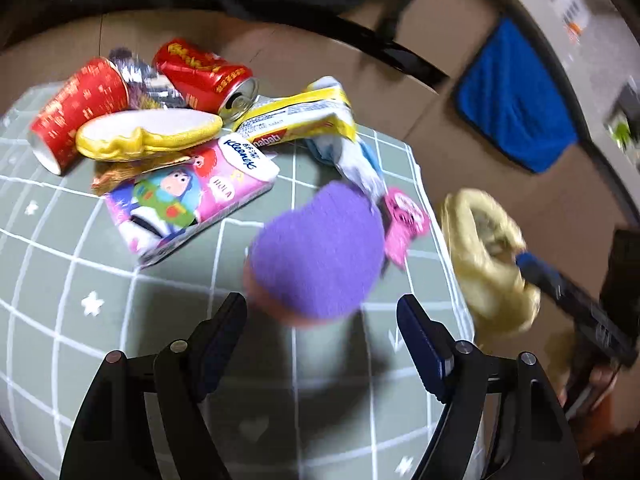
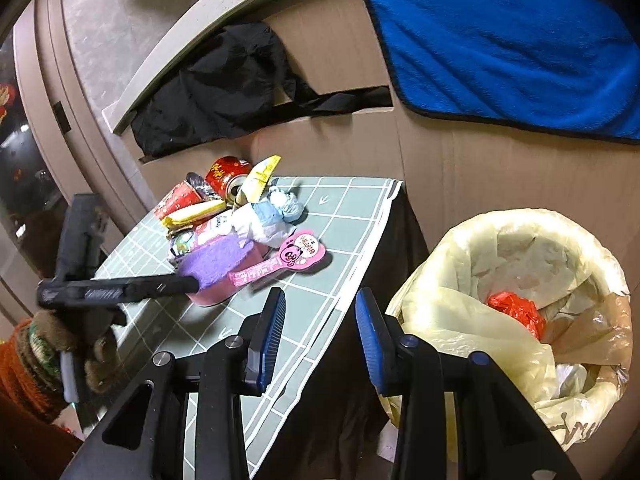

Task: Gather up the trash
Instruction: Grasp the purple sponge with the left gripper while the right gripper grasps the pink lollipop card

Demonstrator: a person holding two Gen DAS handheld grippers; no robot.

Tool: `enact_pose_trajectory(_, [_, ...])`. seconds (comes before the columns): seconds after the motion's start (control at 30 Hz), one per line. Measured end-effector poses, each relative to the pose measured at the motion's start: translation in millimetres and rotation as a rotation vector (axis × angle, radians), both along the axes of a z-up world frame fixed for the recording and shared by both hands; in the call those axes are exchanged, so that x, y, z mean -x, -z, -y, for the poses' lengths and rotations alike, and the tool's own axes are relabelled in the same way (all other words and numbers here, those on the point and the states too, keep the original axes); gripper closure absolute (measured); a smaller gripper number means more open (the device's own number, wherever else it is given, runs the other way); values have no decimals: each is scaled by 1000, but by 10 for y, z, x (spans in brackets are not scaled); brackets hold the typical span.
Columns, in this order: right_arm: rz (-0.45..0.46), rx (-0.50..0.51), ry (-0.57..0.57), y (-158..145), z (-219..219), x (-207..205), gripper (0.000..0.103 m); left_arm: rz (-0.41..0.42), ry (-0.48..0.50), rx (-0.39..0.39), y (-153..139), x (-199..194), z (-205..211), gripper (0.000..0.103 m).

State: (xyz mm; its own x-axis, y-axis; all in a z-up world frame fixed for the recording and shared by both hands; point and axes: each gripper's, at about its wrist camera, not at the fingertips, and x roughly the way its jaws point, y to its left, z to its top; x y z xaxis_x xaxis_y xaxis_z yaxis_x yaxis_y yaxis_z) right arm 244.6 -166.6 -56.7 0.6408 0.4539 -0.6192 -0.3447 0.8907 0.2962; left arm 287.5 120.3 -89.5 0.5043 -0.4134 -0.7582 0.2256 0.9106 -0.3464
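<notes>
A pile of trash lies on a green gridded mat (image 1: 120, 320): two red cans (image 1: 204, 76), a yellow wrapper (image 1: 296, 120), a Kleenex pack (image 1: 188, 196), crumpled tissue (image 2: 280, 204), a pink panda wrapper (image 2: 296, 256) and a purple-and-pink sponge (image 1: 316, 252). My left gripper (image 1: 322, 312) is open, its fingers on either side of the sponge's near end; it also shows in the right wrist view (image 2: 188, 284). My right gripper (image 2: 320, 308) is open and empty above the mat's edge, next to the bin with a yellow bag (image 2: 516, 300).
The bin holds red and clear plastic scraps (image 2: 520, 312). A blue towel (image 2: 504, 44) and a black cloth (image 2: 224, 88) hang on the cardboard wall behind. The mat's right edge drops off beside the bin.
</notes>
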Motion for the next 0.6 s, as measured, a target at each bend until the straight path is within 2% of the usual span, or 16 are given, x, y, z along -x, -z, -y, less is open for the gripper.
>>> enact_pose_trajectory(0.07, [-6, -12, -2, 16, -2, -12, 68, 86, 12, -68, -84, 103, 20, 25])
enact_pose_trajectory(0.1, [-8, -18, -2, 28, -2, -15, 68, 133, 22, -91, -123, 133, 30, 21])
enact_pose_trajectory(0.13, [-11, -24, -1, 38, 1, -16, 68, 190, 41, -112, -176, 136, 64, 12])
enact_pose_trajectory(0.17, [-13, -29, -1, 45, 0, -13, 68, 202, 75, -112, -192, 96, 102, 9])
enact_pose_trajectory(0.23, [-22, -37, -4, 66, -14, -14, 68, 187, 133, -131, -158, -52, 183, 8])
enact_pose_trajectory(0.33, [-28, -41, -7, 74, -31, 9, 68, 172, 147, -205, -47, -293, 282, 8])
enact_pose_trajectory(0.47, [-14, -7, 4, 42, -16, 90, 68, 121, 144, -211, 87, -482, 310, 8])
enact_pose_trajectory(0.5, [-14, 0, 10, 39, -3, 101, 68, 98, 129, -221, 122, -514, 316, 11])
enact_pose_trajectory(0.57, [-17, 5, 23, 34, 39, 104, 68, 56, 104, -206, 153, -546, 284, 24])
enact_pose_trajectory(0.6, [-21, 5, 32, 31, 59, 92, 68, 58, 92, -198, 143, -538, 263, 24])
